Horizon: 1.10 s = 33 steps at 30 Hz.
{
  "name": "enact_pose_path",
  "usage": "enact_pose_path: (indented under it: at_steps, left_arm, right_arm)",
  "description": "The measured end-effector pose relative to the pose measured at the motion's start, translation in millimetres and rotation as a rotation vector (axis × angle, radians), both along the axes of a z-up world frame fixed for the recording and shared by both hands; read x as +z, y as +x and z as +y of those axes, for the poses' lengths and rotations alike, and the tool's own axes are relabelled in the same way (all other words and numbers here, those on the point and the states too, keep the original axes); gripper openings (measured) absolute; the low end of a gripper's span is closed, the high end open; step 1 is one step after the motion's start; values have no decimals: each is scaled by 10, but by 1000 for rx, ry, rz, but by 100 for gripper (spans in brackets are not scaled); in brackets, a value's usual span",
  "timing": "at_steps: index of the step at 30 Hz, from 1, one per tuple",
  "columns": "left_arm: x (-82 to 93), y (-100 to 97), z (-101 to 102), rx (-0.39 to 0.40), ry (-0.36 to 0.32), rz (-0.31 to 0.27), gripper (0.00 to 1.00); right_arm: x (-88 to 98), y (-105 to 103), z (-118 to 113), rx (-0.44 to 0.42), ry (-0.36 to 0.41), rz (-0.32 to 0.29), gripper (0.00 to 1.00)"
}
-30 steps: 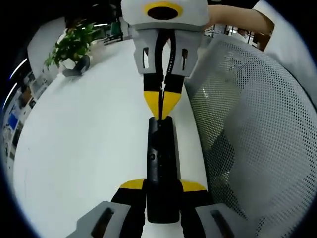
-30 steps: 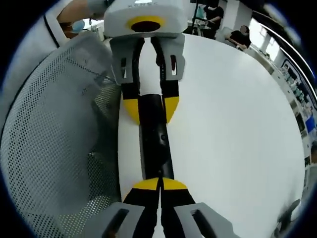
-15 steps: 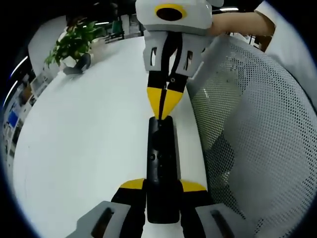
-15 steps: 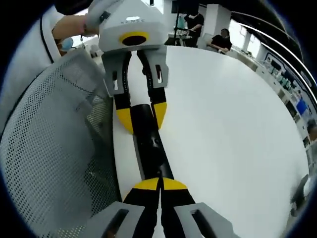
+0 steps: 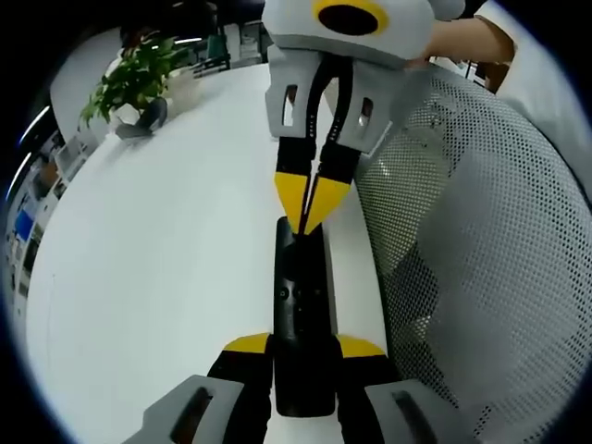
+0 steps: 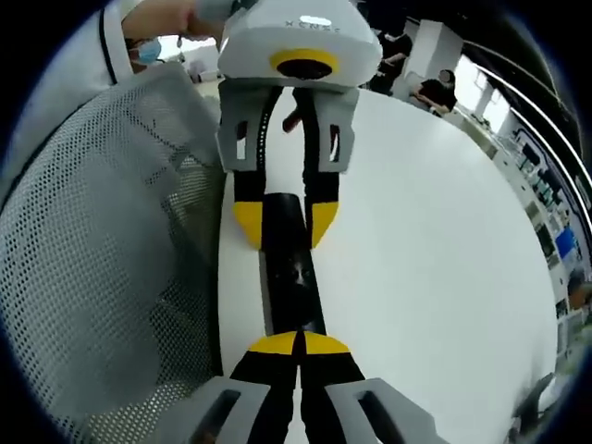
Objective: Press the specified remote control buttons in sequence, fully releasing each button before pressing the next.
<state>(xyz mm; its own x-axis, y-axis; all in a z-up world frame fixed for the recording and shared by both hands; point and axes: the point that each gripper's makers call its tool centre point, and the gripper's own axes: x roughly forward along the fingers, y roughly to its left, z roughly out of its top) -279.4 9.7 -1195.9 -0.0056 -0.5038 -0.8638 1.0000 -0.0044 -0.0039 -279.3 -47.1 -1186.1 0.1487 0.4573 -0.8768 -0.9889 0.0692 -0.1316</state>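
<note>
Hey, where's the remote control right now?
The remote control lies along the white table's edge beside the mesh chair, clamped at one end by the left gripper, with the right gripper at its other end.

Remote's near end: in my left gripper view the black remote (image 5: 302, 324) disappears between my left gripper (image 5: 303, 350) tips, so its lower end is hidden.
Buttons: too small and dark to read in both views.
Remote's far end: in my right gripper view my closed right gripper (image 6: 298, 344) covers it.

Glossy black plastic remote (image 5: 302, 314), smooth white table (image 5: 166, 240), perforated mesh chair (image 5: 472, 231).
</note>
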Motion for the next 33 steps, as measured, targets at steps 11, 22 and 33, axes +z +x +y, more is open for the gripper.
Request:
enact_pose_path:
  at_steps: [11,22,33]
  left_arm:
    - [1,7,6,-10,-4,0,25]
    - [6,2,14,-45,-19,4,25]
    - [5,-4,8,-80,2,1,25]
  right_arm:
    - [38,37,-15,-135,110,95,0]
    - [25,-14,111,-8,62,39,0]
    - [0,11,150,120,-43,-47,0]
